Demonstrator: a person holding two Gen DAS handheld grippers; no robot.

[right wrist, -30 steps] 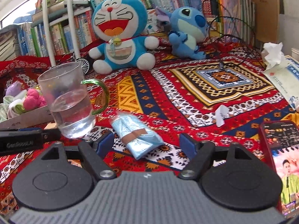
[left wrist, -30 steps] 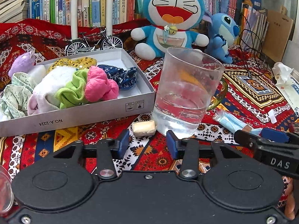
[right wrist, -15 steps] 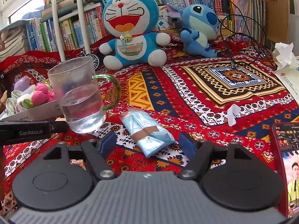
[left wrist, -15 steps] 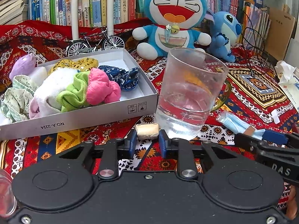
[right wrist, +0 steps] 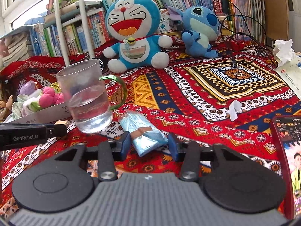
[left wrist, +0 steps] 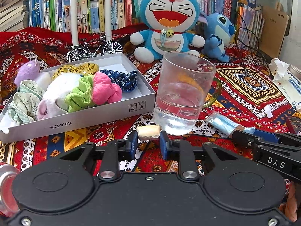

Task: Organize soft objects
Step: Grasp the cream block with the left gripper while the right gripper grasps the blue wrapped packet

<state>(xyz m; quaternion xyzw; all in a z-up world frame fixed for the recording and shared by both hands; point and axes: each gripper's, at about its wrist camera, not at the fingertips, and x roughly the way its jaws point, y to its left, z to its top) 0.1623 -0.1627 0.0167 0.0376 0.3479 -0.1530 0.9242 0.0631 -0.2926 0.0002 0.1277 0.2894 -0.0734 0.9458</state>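
The white box (left wrist: 94,116) already holds several scrunchies (left wrist: 105,91). Left claw (left wrist: 148,141) grips a cream eraser-like block (left wrist: 148,130) at the glass mug's (left wrist: 182,94) 7 o'clock; right claw (right wrist: 149,144) is closing around the blue mask pack (right wrist: 144,133), not yet pinching.

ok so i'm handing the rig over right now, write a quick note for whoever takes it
Left gripper: jaws shut on the small cream foam block, right beside the clear glass mug of water.
Right gripper: jaws closing around the folded light blue face mask; not clearly gripped yet.
Done: scrunchies and soft toys, including the pink scrunchie, already lie in the white cardboard box.
Left: lift the block without knocking the mug and carry it to the box; finish the mask grasp and, presumably, box it too.
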